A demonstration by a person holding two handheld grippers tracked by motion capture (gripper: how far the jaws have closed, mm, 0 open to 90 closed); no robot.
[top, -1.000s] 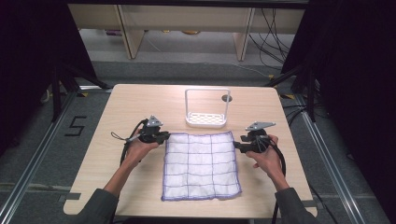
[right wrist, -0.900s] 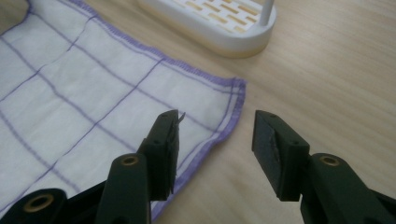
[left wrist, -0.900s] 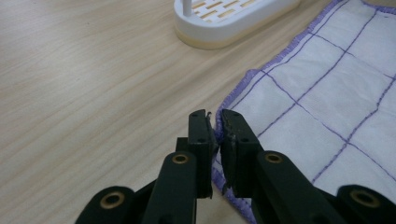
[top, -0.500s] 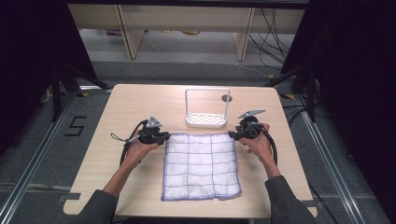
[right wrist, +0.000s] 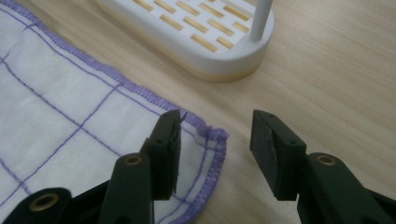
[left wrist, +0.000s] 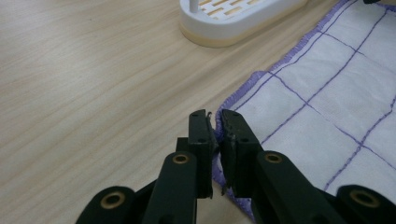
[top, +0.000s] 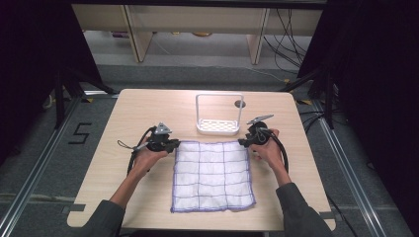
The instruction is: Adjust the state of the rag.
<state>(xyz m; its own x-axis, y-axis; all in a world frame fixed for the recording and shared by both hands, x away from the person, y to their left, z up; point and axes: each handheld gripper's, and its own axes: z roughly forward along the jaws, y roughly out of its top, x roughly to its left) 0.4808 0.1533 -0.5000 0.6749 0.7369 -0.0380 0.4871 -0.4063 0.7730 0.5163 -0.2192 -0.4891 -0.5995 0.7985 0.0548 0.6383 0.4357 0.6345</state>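
Note:
A white cloth (top: 212, 175) with a purple grid and purple hem lies flat on the wooden table (top: 148, 106). My left gripper (top: 170, 144) is at its far left corner. In the left gripper view the jaws (left wrist: 215, 140) are pinched on the hem of the cloth (left wrist: 327, 93). My right gripper (top: 245, 142) is at the far right corner. In the right gripper view it stands open (right wrist: 217, 126), one jaw over the cloth (right wrist: 70, 107), the other over bare wood, with the corner between them.
A white slotted rack (top: 220, 127) with a tall wire frame stands just beyond the cloth, close to both grippers (left wrist: 233, 23) (right wrist: 205, 42). A small round hole (top: 240, 103) is in the tabletop behind it. Bare wood lies to the left and right of the cloth.
My right gripper has moved left and forward from the table's right side to the cloth's far right corner. The left gripper and the cloth have stayed put.

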